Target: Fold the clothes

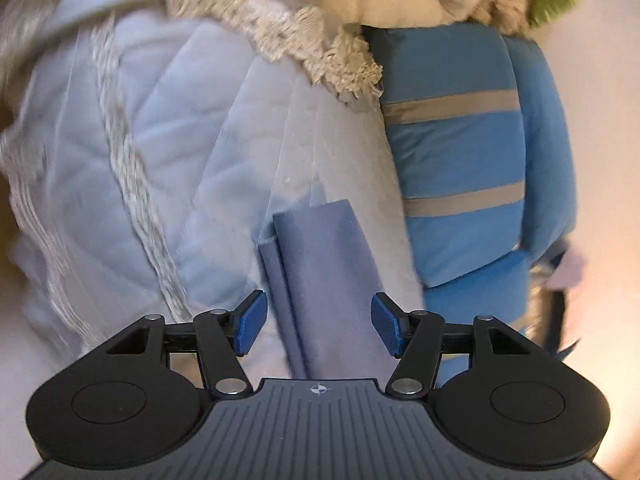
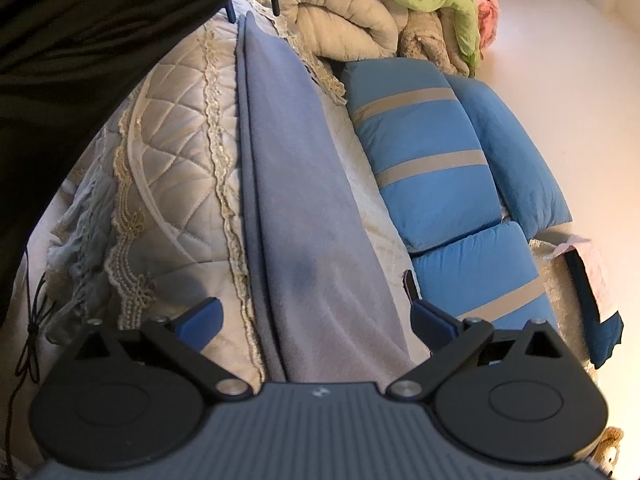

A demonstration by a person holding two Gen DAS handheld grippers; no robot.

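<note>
The folded lavender-grey garment (image 2: 304, 216) lies as a long narrow strip on the quilted pale bedspread (image 2: 172, 152), running from 6 o'clock up toward 12 in the right wrist view. Its doubled left edge shows as two parallel folds; its right edge lies near the blue striped cushion (image 2: 424, 152) without touching it, a band of bedspread between them.

The right gripper (image 2: 316, 322) has its jaws wide apart, one blue pad on each side of the strip and neither pressing it. The left gripper (image 1: 318, 320) likewise stands parted astride the garment's (image 1: 320, 264) squared-off end, pads clear of the cloth; the end's left edge shows a doubled fold.

Bedspread lies open at 9 o'clock, crossed by lace trim (image 2: 128, 240). At 12 to 1 o'clock a heap of cream and green bedding (image 2: 400, 12) crowds in. Bare pale floor (image 2: 580, 80) lies at 2 to 3 o'clock. A dark sleeve (image 2: 80, 40) fills 10 to 11.
</note>
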